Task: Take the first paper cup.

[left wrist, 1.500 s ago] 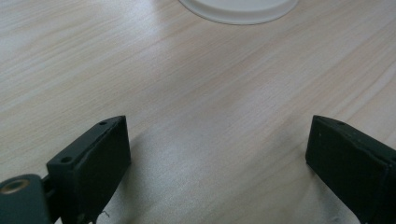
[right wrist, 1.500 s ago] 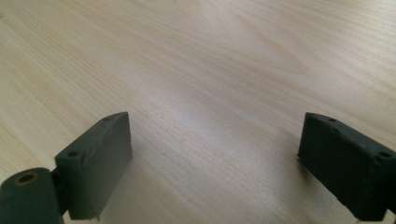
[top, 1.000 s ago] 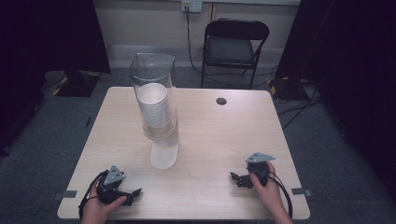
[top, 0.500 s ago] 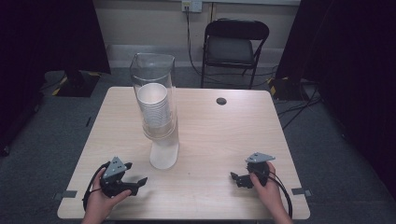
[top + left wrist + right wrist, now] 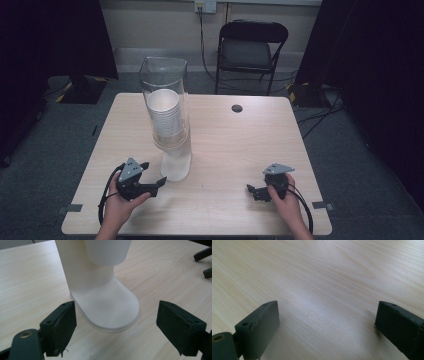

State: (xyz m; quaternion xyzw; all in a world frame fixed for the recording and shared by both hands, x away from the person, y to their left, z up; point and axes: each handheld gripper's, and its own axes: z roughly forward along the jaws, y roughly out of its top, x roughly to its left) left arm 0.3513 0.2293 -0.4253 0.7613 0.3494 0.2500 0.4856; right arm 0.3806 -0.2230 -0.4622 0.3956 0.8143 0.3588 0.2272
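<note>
A tall clear cup dispenser (image 5: 167, 95) stands on the table, with a stack of white paper cups (image 5: 165, 117) inside and a white foot (image 5: 176, 167) at its base. In the left gripper view the white foot (image 5: 107, 307) lies just ahead of the jaws, with the lowest cup (image 5: 107, 251) hanging above it. My left gripper (image 5: 159, 184) is held just left of the foot, open with nothing between its jaws, which have just been closing a little. Near the front right of the table my right gripper (image 5: 251, 190) rests open over bare wood (image 5: 324, 290).
The wooden table (image 5: 260, 145) has a small dark round grommet (image 5: 237, 108) near its far edge. A black folding chair (image 5: 250, 50) stands behind the table. Cables run over the grey floor at right.
My left gripper has risen off the table and moved right, toward the dispenser's foot. The right hand has stayed where it was.
</note>
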